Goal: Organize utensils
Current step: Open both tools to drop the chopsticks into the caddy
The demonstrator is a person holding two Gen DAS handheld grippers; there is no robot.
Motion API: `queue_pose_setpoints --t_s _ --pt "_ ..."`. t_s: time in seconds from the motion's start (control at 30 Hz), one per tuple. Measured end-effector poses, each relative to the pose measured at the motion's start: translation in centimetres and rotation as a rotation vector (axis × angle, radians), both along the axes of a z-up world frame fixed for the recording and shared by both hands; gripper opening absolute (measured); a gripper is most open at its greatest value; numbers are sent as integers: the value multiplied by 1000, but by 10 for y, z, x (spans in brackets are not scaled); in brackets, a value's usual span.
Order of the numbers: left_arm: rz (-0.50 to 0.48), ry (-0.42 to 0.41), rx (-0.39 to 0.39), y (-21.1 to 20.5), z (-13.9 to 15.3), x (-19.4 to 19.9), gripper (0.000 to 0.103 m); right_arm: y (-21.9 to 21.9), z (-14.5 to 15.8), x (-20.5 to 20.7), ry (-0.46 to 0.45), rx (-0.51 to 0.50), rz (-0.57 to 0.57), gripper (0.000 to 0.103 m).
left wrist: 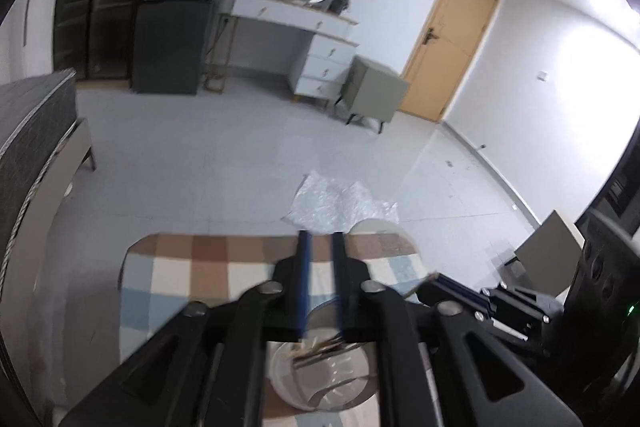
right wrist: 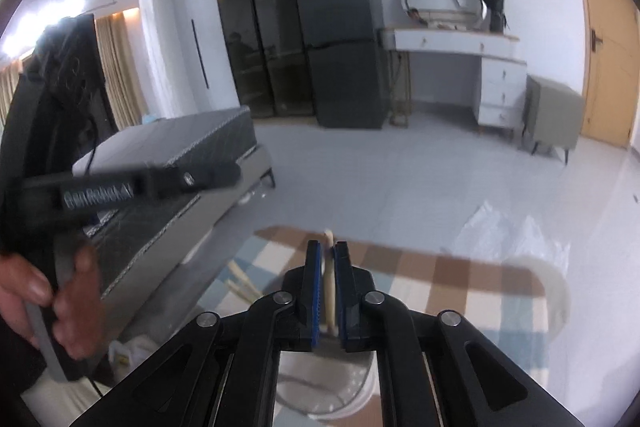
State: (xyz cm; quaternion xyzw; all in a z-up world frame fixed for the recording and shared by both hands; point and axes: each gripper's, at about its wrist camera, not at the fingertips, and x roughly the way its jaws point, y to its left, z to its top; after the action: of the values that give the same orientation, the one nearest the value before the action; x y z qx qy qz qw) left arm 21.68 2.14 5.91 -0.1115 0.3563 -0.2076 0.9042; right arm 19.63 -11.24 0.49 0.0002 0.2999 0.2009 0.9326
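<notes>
In the left wrist view, the left gripper (left wrist: 320,267) sits at lower centre, its fingers (left wrist: 303,283) parted by a narrow gap with nothing between them: released. Directly below the fingers, at the bottom centre of the frame, stands a white cup (left wrist: 324,379) on the checked table (left wrist: 176,279). Utensils (left wrist: 320,349) lie inside it, their long axes running roughly left to right across its mouth. At the right edge of this view the right gripper (left wrist: 436,285) enters, pointing left toward the cup.

In the right wrist view, a hand (right wrist: 48,307) at lower left holds the other tool. At lower centre the right gripper (right wrist: 327,283) is clenched on a pale wooden stick (right wrist: 329,287), whose long axis runs along the fingers, tip toward the upper frame. The cup (right wrist: 328,387) lies below the fingers at the bottom edge.

Judgement: the right gripper carries the piece and is placed above the cup, so its release there is the likely coming step.
</notes>
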Motion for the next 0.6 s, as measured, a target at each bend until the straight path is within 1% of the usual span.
queue_pose_setpoints --t_s 0.03,0.07,0.1,0.13,0.2,0.23,0.3,0.33,0.4,0.43,0.6 --pt "19 10 -3 5 1 -3 27 -2 -1 -3 2 2 -7 20" --pt "36 10 -12 10 3 -7 40 -5 0 -7 1 8 -17 27" --pt "49 6 -14 12 4 -9 49 -7 1 -10 -1 21 -21 40" --pt "76 -1 -6 16 7 -14 52 -10 3 -15 -6 41 -25 44" --pt "116 -7 12 22 10 -24 59 -16 9 -27 -17 46 -52 48" --pt "129 -8 14 25 13 -31 60 -18 12 -30 -19 48 -61 51" --pt "164 -6 34 26 17 -40 69 -22 18 -41 -27 53 -77 54" --pt "182 -9 44 27 20 -48 70 -24 21 -47 -33 52 -86 55" --pt "197 -16 55 27 25 -57 77 -28 29 -63 -51 63 -100 62" --pt "204 -20 63 26 28 -64 79 -28 31 -66 -58 68 -104 65" --pt "232 -64 97 21 40 -92 82 -34 50 -100 -113 86 -122 71"
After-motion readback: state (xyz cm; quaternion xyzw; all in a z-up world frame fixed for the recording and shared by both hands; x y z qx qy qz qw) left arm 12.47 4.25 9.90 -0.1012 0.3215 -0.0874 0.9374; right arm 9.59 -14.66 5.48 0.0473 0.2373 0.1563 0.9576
